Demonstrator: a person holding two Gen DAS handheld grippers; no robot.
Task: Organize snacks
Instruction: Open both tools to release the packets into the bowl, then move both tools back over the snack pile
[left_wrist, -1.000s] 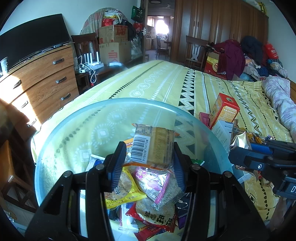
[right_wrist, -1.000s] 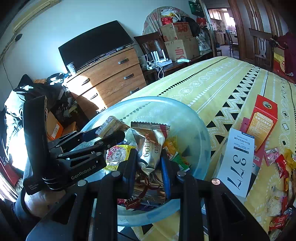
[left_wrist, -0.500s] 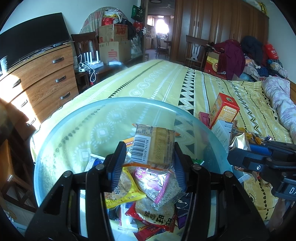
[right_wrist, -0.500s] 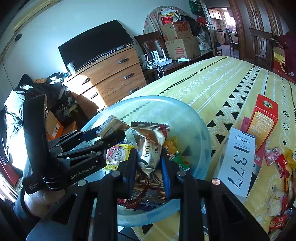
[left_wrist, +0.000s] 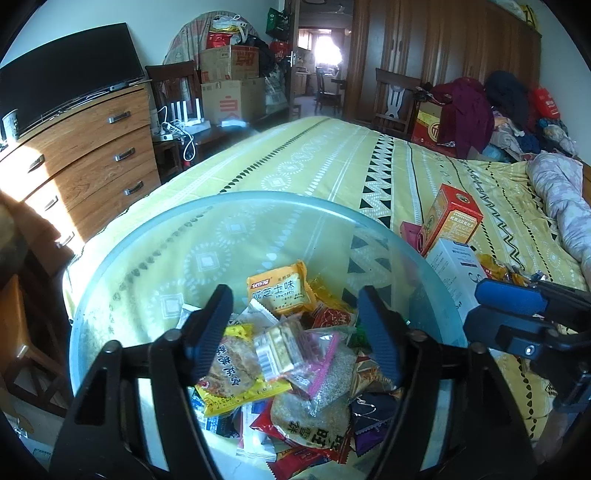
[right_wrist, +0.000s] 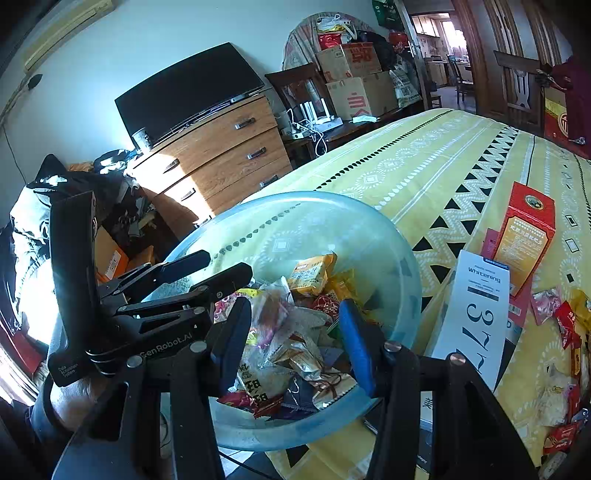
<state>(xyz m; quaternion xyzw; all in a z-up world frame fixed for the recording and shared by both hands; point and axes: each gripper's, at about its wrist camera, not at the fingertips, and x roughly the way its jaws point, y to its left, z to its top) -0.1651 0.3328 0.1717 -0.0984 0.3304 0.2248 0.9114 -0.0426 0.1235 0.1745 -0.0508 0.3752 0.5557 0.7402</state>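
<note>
Snacks (left_wrist: 291, 354) lie heaped in a translucent blue bowl (left_wrist: 155, 280) that sits at the near edge of a bed (left_wrist: 332, 162) covered in a yellow patterned sheet. In the left wrist view, the left gripper (left_wrist: 295, 332) hangs over the bowl with its jaws apart and opening; nothing is pressed between the pads, and the packets lie loose in the heap below them. A yellow packet (left_wrist: 281, 291) with a red label rests on top at the far side of the pile, and a pink-edged clear bag (left_wrist: 314, 350) lies nearer. To the right of the bowl stand a red box (left_wrist: 452, 219) and a white box (left_wrist: 456, 266), with the tip of the right gripper (left_wrist: 517, 310) showing at the frame's edge.

In the right wrist view, the right gripper (right_wrist: 291, 339) also hovers over the bowl (right_wrist: 295, 435), jaws apart and opening, with no packet clamped; a gold wrapper (right_wrist: 306, 363) lies in the pile beneath. The left gripper (right_wrist: 221, 267) reaches in from the left, held by a hand (right_wrist: 74, 398). Right of the bowl lean the white box (right_wrist: 476, 317) and the red box (right_wrist: 526, 232), and more loose snack packets (right_wrist: 565, 325) are scattered on the sheet beyond them. A wooden dresser (right_wrist: 221, 155) with a television (right_wrist: 188, 92) on top stands against the wall.
</note>
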